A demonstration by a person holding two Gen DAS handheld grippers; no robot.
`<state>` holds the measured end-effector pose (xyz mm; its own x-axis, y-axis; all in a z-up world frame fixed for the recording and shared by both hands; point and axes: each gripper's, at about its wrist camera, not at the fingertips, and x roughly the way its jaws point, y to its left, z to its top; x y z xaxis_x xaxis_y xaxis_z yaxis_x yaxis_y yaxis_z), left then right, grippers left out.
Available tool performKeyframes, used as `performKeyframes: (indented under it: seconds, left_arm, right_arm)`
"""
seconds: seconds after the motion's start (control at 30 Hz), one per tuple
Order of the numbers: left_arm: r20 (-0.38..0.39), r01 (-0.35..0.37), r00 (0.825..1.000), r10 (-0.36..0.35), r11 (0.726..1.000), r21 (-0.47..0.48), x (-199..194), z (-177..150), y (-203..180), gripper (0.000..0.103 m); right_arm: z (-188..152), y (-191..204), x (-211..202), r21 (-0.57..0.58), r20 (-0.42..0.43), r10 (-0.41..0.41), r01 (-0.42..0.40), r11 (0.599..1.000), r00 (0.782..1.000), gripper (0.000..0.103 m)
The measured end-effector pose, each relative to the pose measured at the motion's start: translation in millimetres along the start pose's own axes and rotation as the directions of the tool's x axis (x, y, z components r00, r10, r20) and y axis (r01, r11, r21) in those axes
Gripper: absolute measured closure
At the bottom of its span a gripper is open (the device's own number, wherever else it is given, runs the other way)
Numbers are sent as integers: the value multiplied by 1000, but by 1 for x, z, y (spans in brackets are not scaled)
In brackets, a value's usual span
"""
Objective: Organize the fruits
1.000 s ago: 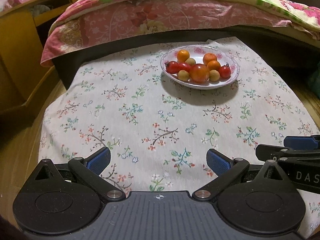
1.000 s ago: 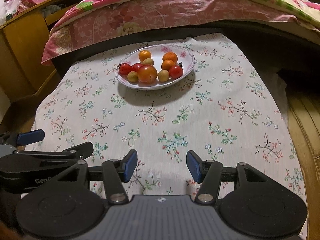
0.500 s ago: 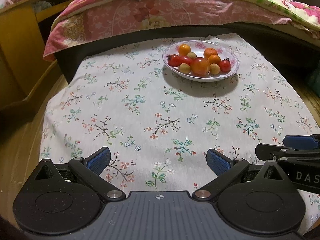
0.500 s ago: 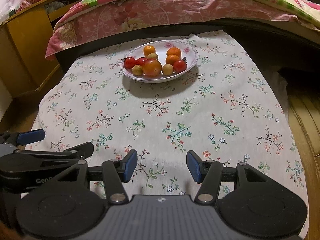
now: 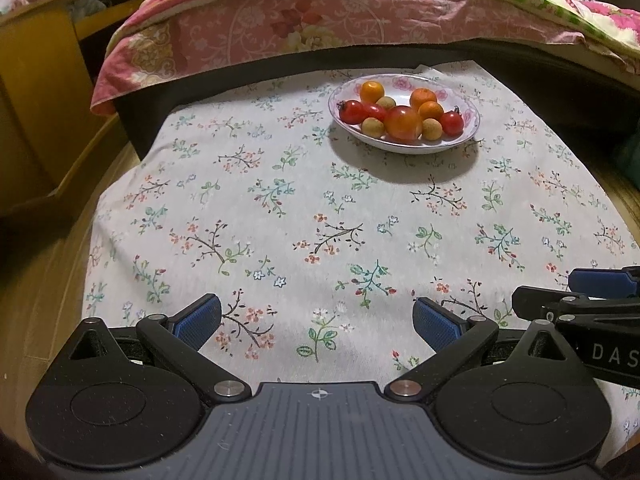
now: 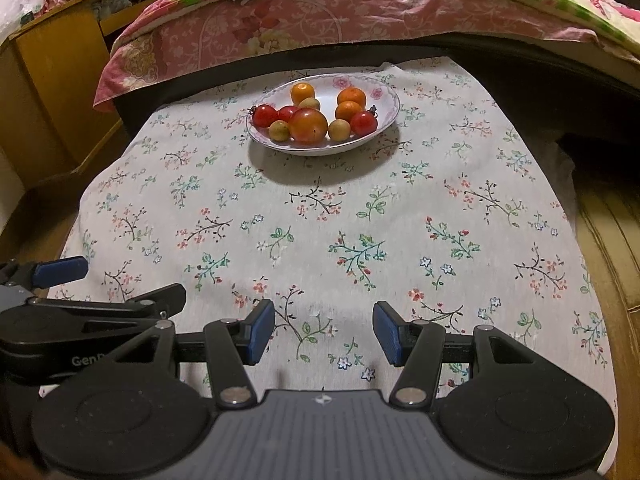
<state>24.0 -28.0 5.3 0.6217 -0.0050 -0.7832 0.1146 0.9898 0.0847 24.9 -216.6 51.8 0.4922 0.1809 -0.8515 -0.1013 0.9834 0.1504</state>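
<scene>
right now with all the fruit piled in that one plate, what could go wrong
Fruits touch in the plate: gripping the big tomato may nudge neighbours, which could roll out over the shallow rim. The plate sits near the cloth's far edge by the bed, so a push could shove it off.

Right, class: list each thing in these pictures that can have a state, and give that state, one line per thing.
left gripper: open, empty, above the cloth.
right gripper: open, empty, above the cloth.
plate: upright on the tablecloth, holding all the fruit.
large tomato: on the plate, front middle, untouched.
tablecloth: spread flat, bare apart from the plate.
quilt: draped over the bed edge behind.
</scene>
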Motion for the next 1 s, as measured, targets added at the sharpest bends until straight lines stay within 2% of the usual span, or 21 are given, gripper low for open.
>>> performKeyframes:
  seconds: [1.0]
  left_arm:
    - [-12, -6, 1000, 6, 1000, 4, -1, -6, 2, 0]
  right_arm:
    - [-5, 2, 0, -6, -14, -2, 1, 1000, 1000, 50]
